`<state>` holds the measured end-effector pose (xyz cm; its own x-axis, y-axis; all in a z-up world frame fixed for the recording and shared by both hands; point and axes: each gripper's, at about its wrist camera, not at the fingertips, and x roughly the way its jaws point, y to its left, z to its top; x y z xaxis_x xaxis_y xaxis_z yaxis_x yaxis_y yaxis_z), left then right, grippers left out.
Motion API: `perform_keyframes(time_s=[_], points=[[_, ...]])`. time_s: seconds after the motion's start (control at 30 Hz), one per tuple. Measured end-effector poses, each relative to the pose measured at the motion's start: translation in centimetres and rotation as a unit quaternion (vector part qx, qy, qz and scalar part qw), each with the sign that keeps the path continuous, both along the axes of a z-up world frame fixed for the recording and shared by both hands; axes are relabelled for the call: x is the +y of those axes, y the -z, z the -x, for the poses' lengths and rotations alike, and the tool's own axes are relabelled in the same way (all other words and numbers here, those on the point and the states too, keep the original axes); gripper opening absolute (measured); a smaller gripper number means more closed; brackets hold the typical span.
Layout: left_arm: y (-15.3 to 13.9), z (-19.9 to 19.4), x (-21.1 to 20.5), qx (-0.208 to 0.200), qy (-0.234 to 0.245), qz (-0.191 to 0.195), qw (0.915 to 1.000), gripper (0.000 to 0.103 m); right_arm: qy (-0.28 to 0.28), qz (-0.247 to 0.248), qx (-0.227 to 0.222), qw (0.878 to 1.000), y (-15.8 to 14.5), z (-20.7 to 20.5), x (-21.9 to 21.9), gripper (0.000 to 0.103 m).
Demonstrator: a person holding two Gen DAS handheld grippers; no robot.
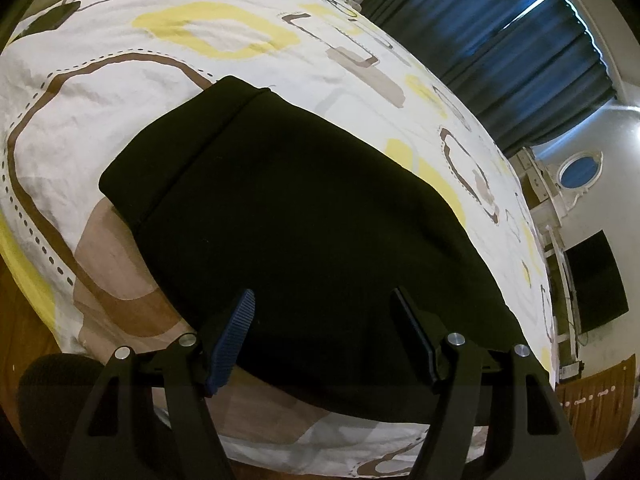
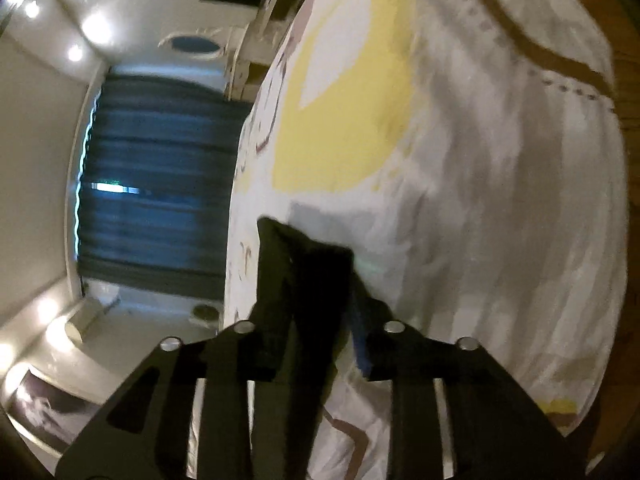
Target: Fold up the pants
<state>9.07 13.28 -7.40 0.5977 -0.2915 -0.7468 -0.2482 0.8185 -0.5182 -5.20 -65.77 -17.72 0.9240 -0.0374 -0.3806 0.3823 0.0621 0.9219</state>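
Black pants [image 1: 304, 208] lie flat on the bed [image 1: 120, 92], over the patterned white, yellow and brown cover, folded band toward the far side, their near part reaching the bed's near edge. Left claw [image 1: 324, 312] hovers over the near part of the pants, jaws wide, nothing between them. Right claw [image 2: 308, 264], seen rolled sideways in a blurred view, jaws narrow, with a bunch of the black fabric [image 2: 316, 280] pinched between them near the bed's edge. Dark curtain [image 1: 500, 48] beyond the bed.
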Motion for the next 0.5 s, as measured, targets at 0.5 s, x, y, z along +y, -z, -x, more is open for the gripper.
perform_keyframes(time_s=[0.5], points=[[0.0,0.3,-0.4,0.001,-0.004,-0.007,1.0000,0.069,-0.048,-0.006,-0.011,0.999,0.1,-2.5,-1.3,0.032]])
